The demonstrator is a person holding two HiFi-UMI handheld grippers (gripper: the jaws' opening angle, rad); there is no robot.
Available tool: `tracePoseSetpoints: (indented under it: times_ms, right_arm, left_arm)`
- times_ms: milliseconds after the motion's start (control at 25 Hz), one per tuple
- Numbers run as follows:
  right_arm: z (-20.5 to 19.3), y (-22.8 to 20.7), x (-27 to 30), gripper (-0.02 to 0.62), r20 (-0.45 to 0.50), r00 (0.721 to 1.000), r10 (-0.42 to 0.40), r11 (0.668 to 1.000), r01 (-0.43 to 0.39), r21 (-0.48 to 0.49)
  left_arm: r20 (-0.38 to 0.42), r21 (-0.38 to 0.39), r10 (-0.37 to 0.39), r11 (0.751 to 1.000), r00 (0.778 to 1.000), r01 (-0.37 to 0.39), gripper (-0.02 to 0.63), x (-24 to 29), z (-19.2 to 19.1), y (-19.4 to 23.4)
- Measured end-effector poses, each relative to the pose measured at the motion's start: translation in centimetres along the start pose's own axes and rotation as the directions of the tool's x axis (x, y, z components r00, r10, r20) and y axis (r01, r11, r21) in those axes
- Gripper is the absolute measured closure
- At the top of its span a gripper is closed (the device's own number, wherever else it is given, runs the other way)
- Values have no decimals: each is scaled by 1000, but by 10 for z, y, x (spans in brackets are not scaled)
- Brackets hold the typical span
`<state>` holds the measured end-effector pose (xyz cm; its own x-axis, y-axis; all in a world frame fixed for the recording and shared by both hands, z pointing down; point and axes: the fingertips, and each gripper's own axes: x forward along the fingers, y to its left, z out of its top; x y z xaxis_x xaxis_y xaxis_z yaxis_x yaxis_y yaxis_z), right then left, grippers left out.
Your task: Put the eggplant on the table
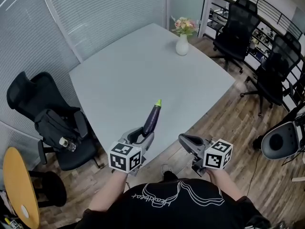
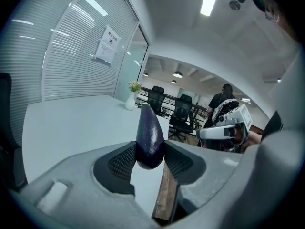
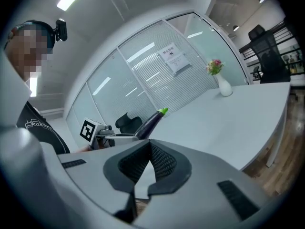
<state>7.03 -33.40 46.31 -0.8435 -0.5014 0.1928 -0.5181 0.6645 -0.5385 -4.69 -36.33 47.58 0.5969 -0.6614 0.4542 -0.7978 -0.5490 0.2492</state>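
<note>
A dark purple eggplant (image 1: 152, 119) with a green stem end juts forward and up from my left gripper (image 1: 144, 134), which is shut on its thick end. It hangs above the near edge of the grey table (image 1: 138, 70). In the left gripper view both black pads press the eggplant (image 2: 149, 136) from either side, over the table (image 2: 66, 120). My right gripper (image 1: 186, 140) is just off the table's edge, over the wooden floor, with its pads together and nothing between them (image 3: 146, 152). The right gripper view also shows the eggplant (image 3: 151, 121) from the side.
A white vase of flowers (image 1: 182, 43) stands at the table's far corner. A black office chair (image 1: 55, 120) with a bottle on its seat is left of the table. More black chairs (image 1: 274, 68) stand at the right. A yellow round table (image 1: 19, 187) is at lower left.
</note>
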Motion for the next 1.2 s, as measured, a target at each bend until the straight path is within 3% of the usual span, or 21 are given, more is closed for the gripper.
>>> tracePoseSetpoints:
  times_ms: [280, 680, 960, 1200]
  right_arm:
    - [4, -48, 8, 588, 0, 996, -91, 996, 91, -8]
    - [2, -89, 12, 588, -17, 990, -139, 990, 139, 35]
    - [-6, -100, 24, 588, -54, 989, -137, 989, 140, 51]
    - [-11, -109, 25, 588, -67, 988, -141, 986, 146, 85]
  left_arm:
    - [-68, -63, 26, 998, 997, -30, 413, 46, -20, 34]
    - [-148, -87, 71, 993, 986, -85, 413, 98, -62, 77]
    - [-253, -106, 110, 984, 961, -140, 413, 121, -98, 106]
    - [-310, -68, 127, 986, 942, -155, 413, 129, -121, 113]
